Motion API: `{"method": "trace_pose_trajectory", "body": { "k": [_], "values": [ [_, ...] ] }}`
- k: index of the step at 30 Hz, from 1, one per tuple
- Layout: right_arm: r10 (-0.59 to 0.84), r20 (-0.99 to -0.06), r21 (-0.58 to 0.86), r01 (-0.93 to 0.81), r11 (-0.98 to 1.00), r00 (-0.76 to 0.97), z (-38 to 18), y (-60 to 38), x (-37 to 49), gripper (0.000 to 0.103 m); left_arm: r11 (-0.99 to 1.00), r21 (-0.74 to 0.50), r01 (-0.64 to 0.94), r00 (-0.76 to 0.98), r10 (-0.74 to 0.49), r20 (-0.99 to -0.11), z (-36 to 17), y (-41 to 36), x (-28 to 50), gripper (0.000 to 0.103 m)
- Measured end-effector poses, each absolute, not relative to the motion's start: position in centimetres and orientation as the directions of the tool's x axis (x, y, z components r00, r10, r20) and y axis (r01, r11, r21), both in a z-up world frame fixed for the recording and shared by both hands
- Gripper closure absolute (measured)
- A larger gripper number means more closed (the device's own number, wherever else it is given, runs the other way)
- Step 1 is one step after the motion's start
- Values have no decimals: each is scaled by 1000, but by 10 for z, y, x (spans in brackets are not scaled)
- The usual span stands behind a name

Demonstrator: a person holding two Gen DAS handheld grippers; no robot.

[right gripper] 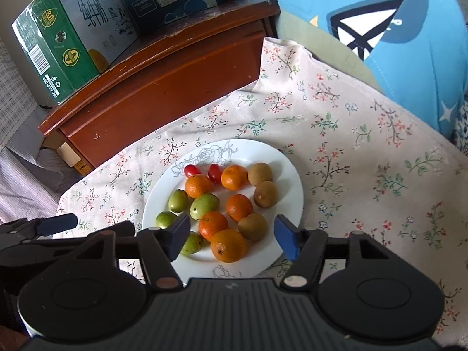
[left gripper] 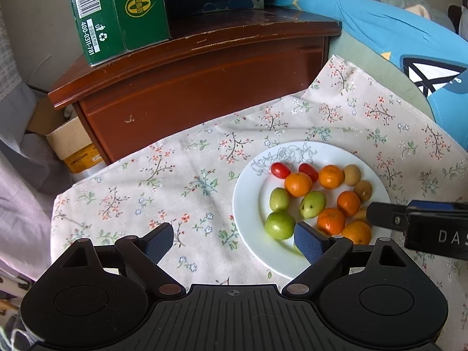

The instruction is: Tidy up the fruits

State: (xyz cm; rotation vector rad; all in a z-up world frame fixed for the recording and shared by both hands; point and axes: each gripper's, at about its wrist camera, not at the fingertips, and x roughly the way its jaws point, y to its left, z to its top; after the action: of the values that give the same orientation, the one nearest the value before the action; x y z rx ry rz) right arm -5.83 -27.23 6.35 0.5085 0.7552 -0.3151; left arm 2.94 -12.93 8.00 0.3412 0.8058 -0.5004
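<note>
Plate (right gripper: pixel 292 172): white, outline flower print, resting on the floral cloth (right gripper: pixel 351 122).
Fruits on plate: two cherry tomatoes (right gripper: pixel 193 170) at the far side; five oranges (right gripper: pixel 228 245); four green fruits (right gripper: pixel 204 204) on the left; four brown fruits (right gripper: pixel 265 193) on the right.
Left tongs (left gripper: pixel 234 241): jaws wide apart, empty, over the plate's near-left edge and cloth.
Right tongs (right gripper: pixel 231 235): jaws apart, gripping nothing, above the nearest orange and the brown fruit beside it.
Background: wooden cabinet (right gripper: pixel 163 70) carrying a green carton (right gripper: pixel 58 44).
</note>
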Motion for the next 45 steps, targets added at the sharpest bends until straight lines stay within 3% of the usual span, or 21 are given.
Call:
{"method": "trace_pose_trajectory", "body": {
  "k": [19, 45],
  "values": [
    [-204, -780, 138, 481, 866, 591, 75, -256, -61, 14, 905, 72, 418, 578, -205, -790, 83, -111, 23, 11],
    [-246, -856, 43, 537, 842, 455, 52, -262, -48, 10, 901, 114, 418, 550, -151, -821, 67, -131, 28, 10]
  ]
}}
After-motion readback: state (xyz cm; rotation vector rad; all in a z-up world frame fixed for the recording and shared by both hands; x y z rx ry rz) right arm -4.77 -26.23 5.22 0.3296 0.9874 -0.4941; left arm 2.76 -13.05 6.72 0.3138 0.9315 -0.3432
